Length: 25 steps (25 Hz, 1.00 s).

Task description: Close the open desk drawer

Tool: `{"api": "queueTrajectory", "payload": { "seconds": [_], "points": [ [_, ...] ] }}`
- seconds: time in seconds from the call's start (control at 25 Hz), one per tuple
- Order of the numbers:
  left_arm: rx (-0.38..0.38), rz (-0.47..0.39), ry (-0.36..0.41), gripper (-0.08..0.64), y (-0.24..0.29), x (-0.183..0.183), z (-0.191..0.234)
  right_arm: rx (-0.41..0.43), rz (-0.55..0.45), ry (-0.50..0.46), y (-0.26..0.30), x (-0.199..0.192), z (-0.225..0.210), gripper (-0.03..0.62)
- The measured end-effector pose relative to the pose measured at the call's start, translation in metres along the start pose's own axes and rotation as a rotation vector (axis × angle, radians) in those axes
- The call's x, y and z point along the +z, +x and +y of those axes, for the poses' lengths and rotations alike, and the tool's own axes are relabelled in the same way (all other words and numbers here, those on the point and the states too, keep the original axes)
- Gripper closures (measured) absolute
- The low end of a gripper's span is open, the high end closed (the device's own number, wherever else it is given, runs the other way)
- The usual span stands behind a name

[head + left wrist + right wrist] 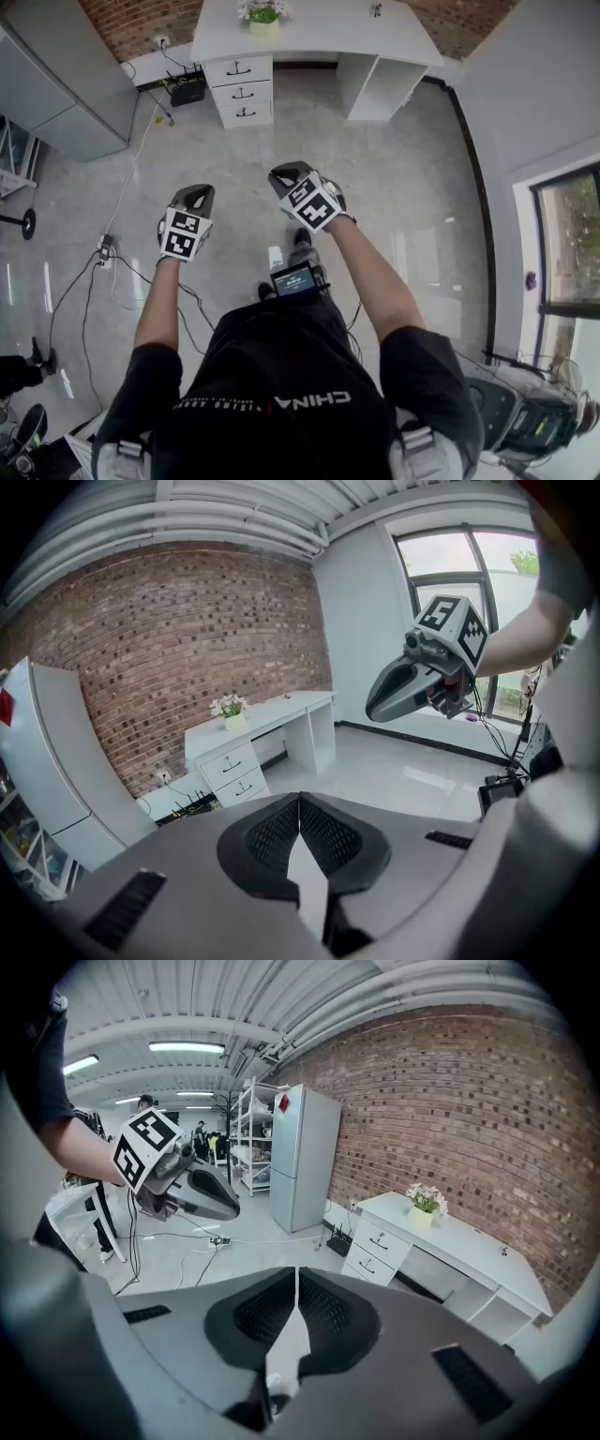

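A white desk stands against the brick wall, far ahead of me across the floor. Its stack of drawers is on its left side and also shows in the left gripper view and the right gripper view. From this distance I cannot tell which drawer stands open. My left gripper and my right gripper are held side by side in mid-air, well short of the desk. Both are shut, pads together, with nothing between them.
A pot of flowers sits on the desk top. A grey fridge stands left of the desk. A power strip and cables lie on the floor to my left. A black box sits beside the drawers. A window is on the right.
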<state>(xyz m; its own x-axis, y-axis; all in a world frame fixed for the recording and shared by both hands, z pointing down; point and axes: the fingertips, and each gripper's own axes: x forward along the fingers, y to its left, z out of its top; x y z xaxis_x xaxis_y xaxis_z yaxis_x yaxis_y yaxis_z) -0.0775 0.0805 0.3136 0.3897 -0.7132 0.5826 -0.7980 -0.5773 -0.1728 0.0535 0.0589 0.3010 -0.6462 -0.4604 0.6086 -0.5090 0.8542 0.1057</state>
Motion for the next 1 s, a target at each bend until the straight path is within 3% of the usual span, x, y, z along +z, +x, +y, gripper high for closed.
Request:
{"api": "queueTrajectory", "payload": {
  "seconds": [0.28,0.68,1.0],
  "points": [
    [-0.004,-0.027,-0.022,0.548,-0.004,0.020,-0.048,-0.010,-0.003,0.025,-0.043,-0.030,0.000,0.571],
    [-0.033,-0.031,-0.064,0.548,0.038,0.052,-0.133,-0.024,0.023,0.053,-0.105,-0.100,-0.042,0.571],
    [-0.043,-0.045,-0.033,0.548,0.054,0.081,-0.144,-0.047,-0.025,0.037,-0.112,-0.087,-0.071,0.574]
  ]
}}
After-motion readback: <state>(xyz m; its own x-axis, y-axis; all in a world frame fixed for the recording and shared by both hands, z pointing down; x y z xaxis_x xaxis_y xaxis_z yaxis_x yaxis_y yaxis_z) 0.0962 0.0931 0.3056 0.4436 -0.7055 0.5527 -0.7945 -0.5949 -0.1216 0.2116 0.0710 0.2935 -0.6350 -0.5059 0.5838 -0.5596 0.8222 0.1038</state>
